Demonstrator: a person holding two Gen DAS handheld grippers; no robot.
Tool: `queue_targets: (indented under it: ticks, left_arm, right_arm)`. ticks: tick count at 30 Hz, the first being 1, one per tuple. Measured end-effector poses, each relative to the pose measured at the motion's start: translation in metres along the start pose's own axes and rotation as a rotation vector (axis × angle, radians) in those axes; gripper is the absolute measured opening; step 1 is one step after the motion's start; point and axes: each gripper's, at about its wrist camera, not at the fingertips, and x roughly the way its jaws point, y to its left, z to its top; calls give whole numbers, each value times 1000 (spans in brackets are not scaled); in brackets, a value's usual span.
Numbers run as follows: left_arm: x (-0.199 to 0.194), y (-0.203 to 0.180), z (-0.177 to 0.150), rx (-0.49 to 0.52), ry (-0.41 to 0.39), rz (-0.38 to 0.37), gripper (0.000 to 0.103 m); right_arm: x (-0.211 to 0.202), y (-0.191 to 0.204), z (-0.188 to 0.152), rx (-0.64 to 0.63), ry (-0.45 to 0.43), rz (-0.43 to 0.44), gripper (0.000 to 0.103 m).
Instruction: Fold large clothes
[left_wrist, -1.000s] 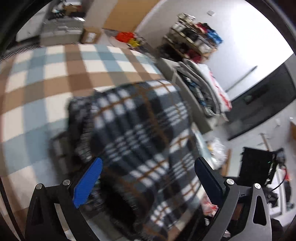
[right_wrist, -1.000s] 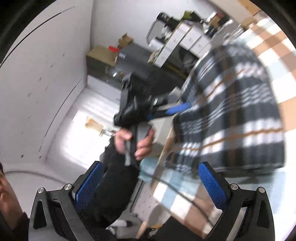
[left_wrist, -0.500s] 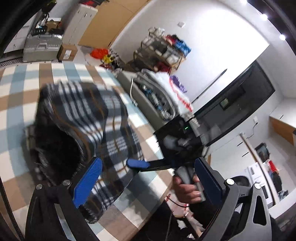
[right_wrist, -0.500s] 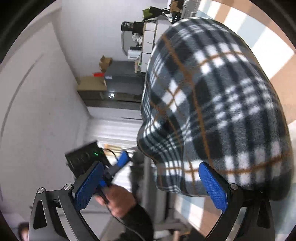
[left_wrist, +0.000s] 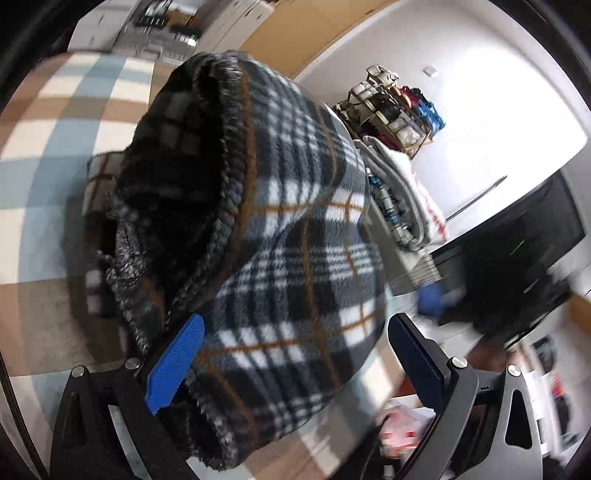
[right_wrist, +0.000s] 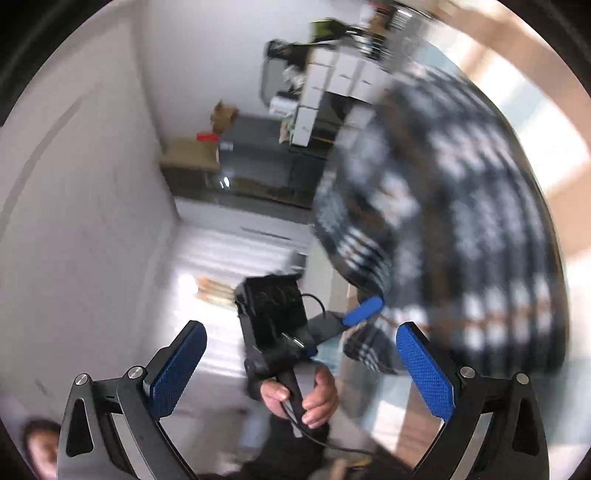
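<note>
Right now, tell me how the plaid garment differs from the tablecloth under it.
Colour: the garment is dark, black and white with thin orange lines; the tablecloth is pale, in cream, blue and tan.
Pattern: the garment's checks are small and crossed by stripes; the tablecloth's are big plain squares.
Pose: the garment is bunched into a mound; the tablecloth lies flat.
Both are checked fabric.

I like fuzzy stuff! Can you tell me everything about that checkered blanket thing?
The plaid garment looks like soft fleece: black, grey and white checks with thin orange-brown lines, and a dark fuzzy lining edged by a braided-looking trim. It lies bunched in a mound on the checkered tablecloth. The left gripper straddles its near end, open.
</note>
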Motion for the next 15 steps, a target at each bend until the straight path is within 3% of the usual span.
queue_targets:
  ticks: [2, 3, 6, 10, 15]
  left_arm:
    - [0, -8, -7, 58, -19, 46, 98]
    - [0, -11, -10, 80, -26, 67, 98]
    - [9, -17, -17, 128, -36, 109, 98]
    - [15, -15, -18, 148, -48, 126, 98]
    - [13, -12, -20, 137, -43, 106, 98]
  right_arm:
    - [8, 37, 14, -127, 11, -158, 103]
    - [19, 59, 24, -229, 9, -318, 103]
    - [60, 91, 43, -471, 28, -648, 103]
    - [124, 94, 77, -640, 148, -904, 103]
    - [186, 68, 97, -687, 320, -1094, 102]
